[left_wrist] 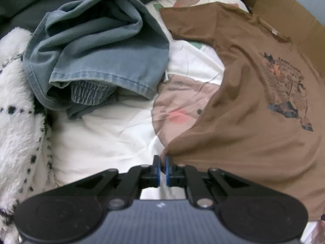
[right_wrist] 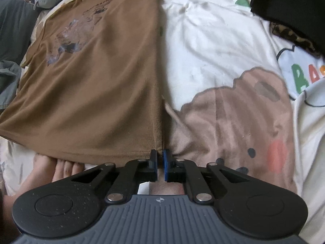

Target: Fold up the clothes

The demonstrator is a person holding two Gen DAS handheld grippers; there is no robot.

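Note:
A brown T-shirt (left_wrist: 249, 109) with a dark printed picture lies spread flat on a white bedspread, print up. In the left wrist view my left gripper (left_wrist: 161, 158) is shut on the shirt's near left hem corner, the cloth pinched between the blue pads. The right wrist view shows the same brown T-shirt (right_wrist: 101, 93) running away from me. There my right gripper (right_wrist: 160, 152) is shut on its near right hem corner, at the side seam.
A crumpled blue denim garment (left_wrist: 97, 50) lies left of the shirt, with a fluffy white spotted blanket (left_wrist: 18, 111) beside it. A cardboard box (left_wrist: 288, 8) stands behind. Bare toes (right_wrist: 61, 166) touch the hem. Dark clothes (right_wrist: 288, 8) lie at the far right on the cartoon bedspread (right_wrist: 223, 57).

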